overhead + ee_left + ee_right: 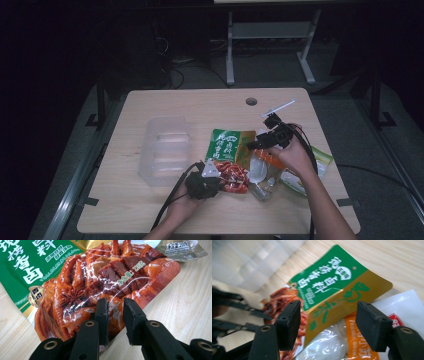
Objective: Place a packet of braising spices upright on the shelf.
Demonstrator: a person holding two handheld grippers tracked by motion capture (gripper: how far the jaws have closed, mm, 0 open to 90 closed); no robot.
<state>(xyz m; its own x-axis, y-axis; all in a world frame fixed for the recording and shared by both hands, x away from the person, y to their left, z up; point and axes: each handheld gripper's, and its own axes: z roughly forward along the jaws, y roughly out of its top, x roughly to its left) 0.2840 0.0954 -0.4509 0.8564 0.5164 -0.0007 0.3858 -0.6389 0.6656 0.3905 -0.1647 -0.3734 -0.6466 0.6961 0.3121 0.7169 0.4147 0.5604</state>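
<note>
Pale wood bench (150, 210): a light-grained top is seen in the high view, with a round cable hole (251, 101) near its far edge and dark surroundings beyond.
Clear plastic container (165, 148): placed left of centre on the bench, well apart from the right gripper; it is seen blurred at the upper left of the right gripper view.
Green seasoning packet (227, 146): laid flat near the middle of the bench, its green and gold top pointed away from the person and its printed picture of red braised meat nearest the left gripper; Chinese lettering is carried on it.
Orange-and-clear packet (264, 172): laid just right of the green packet, partly tucked under its gold corner, as seen in the right gripper view.
Silver packet (183, 248): a corner is seen at the top right of the left gripper view, beside the green packet.
Left gripper (115, 308): held low over the near edge of the green packet; its jaws are parted by a narrow gap, and nothing is clamped between them.
Right gripper (328, 325): held above the packets, tilted toward the green one; its jaws are spread wide and nothing is grasped.
White stick (278, 108): seen just beyond the right gripper in the high view; what it is cannot be told.
</note>
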